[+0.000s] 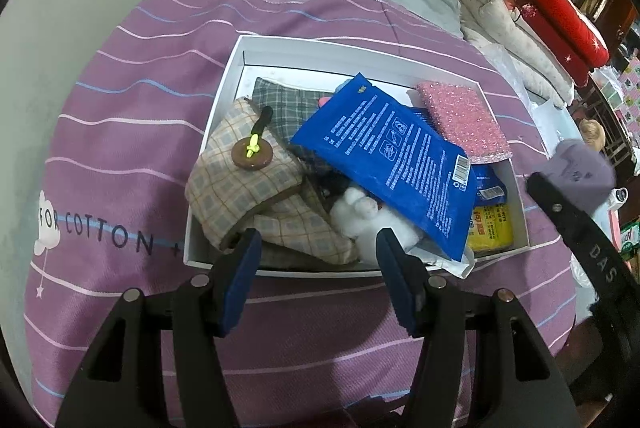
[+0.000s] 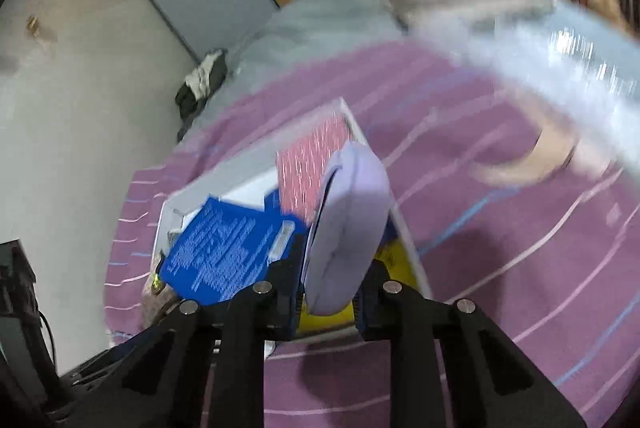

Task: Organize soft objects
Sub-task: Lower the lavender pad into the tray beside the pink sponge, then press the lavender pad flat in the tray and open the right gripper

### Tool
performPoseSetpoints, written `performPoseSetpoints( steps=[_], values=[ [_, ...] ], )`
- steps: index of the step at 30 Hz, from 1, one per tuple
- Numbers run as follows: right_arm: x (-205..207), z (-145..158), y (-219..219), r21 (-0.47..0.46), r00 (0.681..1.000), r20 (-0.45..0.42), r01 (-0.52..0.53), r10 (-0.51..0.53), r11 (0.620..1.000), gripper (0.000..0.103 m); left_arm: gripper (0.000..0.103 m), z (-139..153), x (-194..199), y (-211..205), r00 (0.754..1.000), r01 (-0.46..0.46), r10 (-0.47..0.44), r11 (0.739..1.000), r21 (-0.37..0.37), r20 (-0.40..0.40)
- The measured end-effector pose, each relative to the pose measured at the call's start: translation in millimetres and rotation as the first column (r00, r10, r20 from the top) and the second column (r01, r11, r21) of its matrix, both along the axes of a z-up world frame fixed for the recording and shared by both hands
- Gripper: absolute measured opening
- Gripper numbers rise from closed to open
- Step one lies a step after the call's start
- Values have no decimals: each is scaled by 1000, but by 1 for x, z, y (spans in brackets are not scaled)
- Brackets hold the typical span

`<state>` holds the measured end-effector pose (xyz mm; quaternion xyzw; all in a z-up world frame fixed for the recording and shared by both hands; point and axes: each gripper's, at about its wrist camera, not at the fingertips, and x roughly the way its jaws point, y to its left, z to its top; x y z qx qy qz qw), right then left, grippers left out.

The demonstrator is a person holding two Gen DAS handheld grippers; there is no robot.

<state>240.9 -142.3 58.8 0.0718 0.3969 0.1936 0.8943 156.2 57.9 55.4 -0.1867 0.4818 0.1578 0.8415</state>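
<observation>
Right gripper (image 2: 332, 292) is clamped on a lilac foam pad (image 2: 352, 224), carried on edge just above the right side of the white box (image 1: 224, 96). It looks light and squashy, so pinching its rim suits it. Left gripper (image 1: 316, 248) hangs open and empty at the box's near edge.

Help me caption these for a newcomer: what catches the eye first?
A white box crammed with soft things sits on a purple striped bedspread, a big blue packet slanting across its middle. The right gripper pinches a lavender pad at the box's right edge; the left gripper hovers open at its near edge.
</observation>
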Motion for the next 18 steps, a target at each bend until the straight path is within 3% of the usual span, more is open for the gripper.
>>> performPoseSetpoints(
  steps=[2,4,5,9,11,12,13,14,18],
  values=[
    [-9,8,17,-170,998,65,3,8,985,19,61,0,0,-1,1000,2,-2,1000,8,-1],
    [-12,5,26,-227,997,65,-18,34,974,19,61,2,0,-2,1000,6,-6,1000,12,3],
    [-8,1,29,-202,998,37,-50,58,978,19,61,2,-1,-2,1000,8,-8,1000,11,5],
    [4,-14,21,83,985,-119,-115,124,990,22,61,4,-4,2,1000,-3,3,1000,-1,16],
    [16,-26,8,193,971,-213,-68,110,979,37,61,3,-5,5,1000,-10,11,1000,-10,14],
    [21,-33,2,231,959,-266,-35,97,972,56,61,3,-5,6,1000,-13,13,1000,-11,12],
    [24,-38,-4,270,948,-305,-5,91,963,61,61,3,-6,6,1000,-15,15,1000,-10,11],
    [26,-40,-12,330,940,-325,11,102,944,61,61,3,-6,6,1000,-15,16,1000,-7,10],
    [29,-35,-24,412,910,-388,32,144,911,69,61,5,-5,3,1000,-12,12,1000,21,13]
  ],
)
